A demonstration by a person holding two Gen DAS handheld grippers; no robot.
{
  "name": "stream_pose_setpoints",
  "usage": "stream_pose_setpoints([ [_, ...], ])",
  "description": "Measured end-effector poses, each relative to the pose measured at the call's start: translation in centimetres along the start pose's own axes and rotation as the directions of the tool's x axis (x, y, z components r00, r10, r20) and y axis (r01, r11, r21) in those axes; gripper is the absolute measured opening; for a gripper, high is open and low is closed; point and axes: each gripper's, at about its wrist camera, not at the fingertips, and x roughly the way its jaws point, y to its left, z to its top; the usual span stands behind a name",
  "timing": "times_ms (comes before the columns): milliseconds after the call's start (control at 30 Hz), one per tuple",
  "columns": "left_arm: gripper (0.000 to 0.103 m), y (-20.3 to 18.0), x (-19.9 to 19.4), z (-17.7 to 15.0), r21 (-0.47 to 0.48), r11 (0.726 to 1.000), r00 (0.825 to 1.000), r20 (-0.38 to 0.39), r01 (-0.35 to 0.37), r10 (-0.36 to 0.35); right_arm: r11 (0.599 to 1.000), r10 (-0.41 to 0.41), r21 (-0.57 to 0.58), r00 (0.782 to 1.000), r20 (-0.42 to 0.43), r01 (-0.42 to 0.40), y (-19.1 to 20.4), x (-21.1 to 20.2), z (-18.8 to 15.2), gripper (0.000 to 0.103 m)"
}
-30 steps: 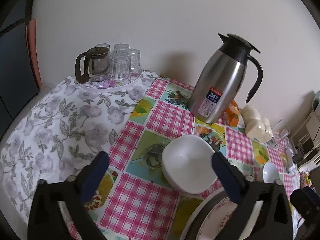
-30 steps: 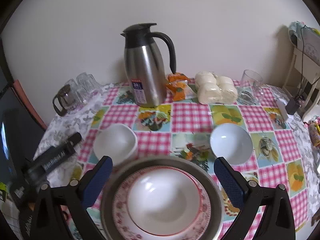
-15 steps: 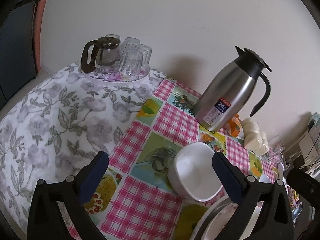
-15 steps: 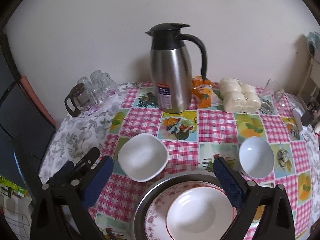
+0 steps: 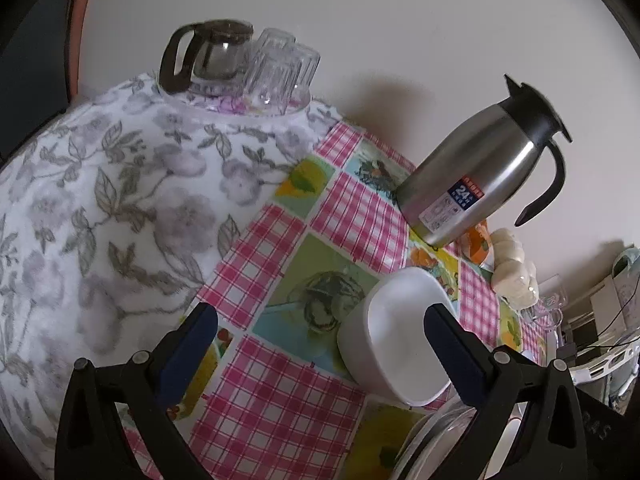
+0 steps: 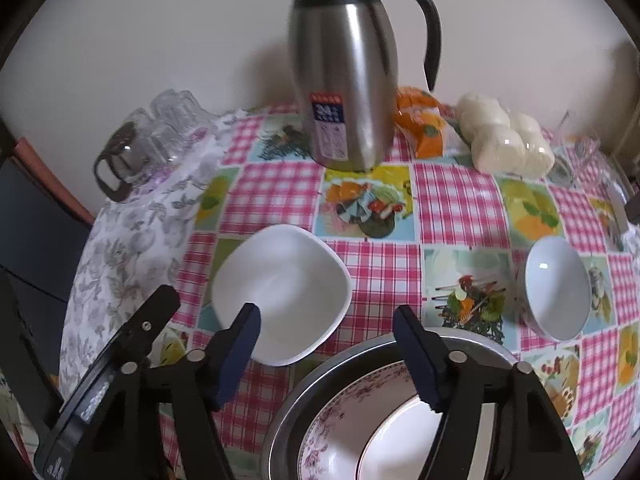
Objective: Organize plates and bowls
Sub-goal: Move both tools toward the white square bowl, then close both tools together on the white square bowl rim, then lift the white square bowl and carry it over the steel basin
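A white square bowl (image 6: 282, 290) sits on the checked tablecloth, also in the left wrist view (image 5: 394, 344). A metal-rimmed stack (image 6: 320, 400) holds a floral plate (image 6: 340, 420) with a white bowl (image 6: 404, 440) inside; its rim shows in the left wrist view (image 5: 432, 440). A small round white bowl (image 6: 558, 294) lies to the right. My right gripper (image 6: 326, 344) is open and empty, above the gap between the square bowl and the stack. My left gripper (image 5: 320, 348) is open and empty, its right finger (image 5: 452, 354) over the square bowl.
A steel thermos jug (image 6: 344, 68) stands at the back, also in the left wrist view (image 5: 476, 184). A glass pot with tumblers (image 5: 240, 64) sits on a tray at far left. An orange packet (image 6: 420, 124), wrapped white buns (image 6: 504, 140) and glasses (image 6: 576, 156) line the back right.
Both grippers moved forward and lower toward the table; the square bowl and jug look larger. The left view tilted further. The right gripper's fingers stand closer together than before, still open.
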Motion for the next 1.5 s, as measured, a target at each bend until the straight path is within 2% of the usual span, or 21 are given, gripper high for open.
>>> stream_pose_setpoints([
  [67, 0.099, -0.2, 0.5, -0.1, 0.006, 1.0, 1.0, -0.011, -0.001, 0.001, 1.0, -0.016, 0.017, 1.0, -0.007, 0.017, -0.2, 0.6, 0.2, 0.065],
  [167, 0.085, -0.6, 1.3, -0.1, 0.012, 1.0, 1.0, -0.027, 0.001, -0.001, 0.999, -0.031, 0.024, 0.999, -0.022, 0.031, -0.5, 1.7, 0.6, 0.061],
  [233, 0.084, -0.9, 1.8, -0.1, 0.017, 1.0, 0.999, -0.04, 0.002, -0.001, 0.999, -0.038, 0.022, 0.999, -0.032, 0.039, -0.5, 2.3, 0.9, 0.057],
  [300, 0.078, -1.0, 2.4, -0.1, 0.016, 1.0, 0.998, -0.058, 0.006, -0.005, 0.999, -0.041, 0.02, 0.998, -0.041, 0.042, -0.5, 2.7, 1.1, 0.054],
  [533, 0.074, -1.3, 4.0, -0.2, 0.013, 1.0, 0.995, -0.102, 0.003, -0.002, 0.998, -0.065, 0.001, 0.996, -0.063, 0.065, -0.2, 4.3, 1.6, 0.043],
  [600, 0.067, -1.5, 4.4, -0.2, 0.014, 1.0, 0.994, -0.11, 0.006, -0.004, 0.997, -0.074, -0.011, 0.995, -0.066, 0.074, 0.0, 4.6, 1.7, 0.037],
  [767, 0.06, -2.0, 5.3, -0.2, 0.027, 1.0, 0.992, -0.129, 0.01, -0.007, 0.996, -0.083, -0.017, 0.993, -0.084, 0.082, 0.0, 5.8, 1.9, 0.031],
  [1000, 0.036, -2.3, 6.7, -0.7, 0.029, 1.0, 0.985, -0.174, 0.01, -0.005, 0.997, -0.081, -0.021, 0.989, -0.124, 0.079, 0.1, 7.5, 2.0, 0.022],
  [1233, 0.025, -2.8, 7.0, -0.9, 0.043, 0.999, 0.984, -0.175, 0.029, -0.021, 0.997, -0.078, -0.016, 0.984, -0.159, 0.076, -0.2, 8.9, 1.8, 0.011],
  [1300, 0.022, -2.9, 7.1, -1.0, 0.045, 0.998, 0.984, -0.178, 0.034, -0.025, 0.998, -0.067, -0.005, 0.985, -0.162, 0.067, -0.3, 9.1, 1.7, 0.011],
  [1500, 0.02, -2.7, 7.1, -1.0, 0.046, 0.998, 0.984, -0.176, 0.042, -0.033, 0.998, -0.067, -0.019, 0.985, -0.159, 0.065, -0.2, 9.0, 1.7, 0.011],
])
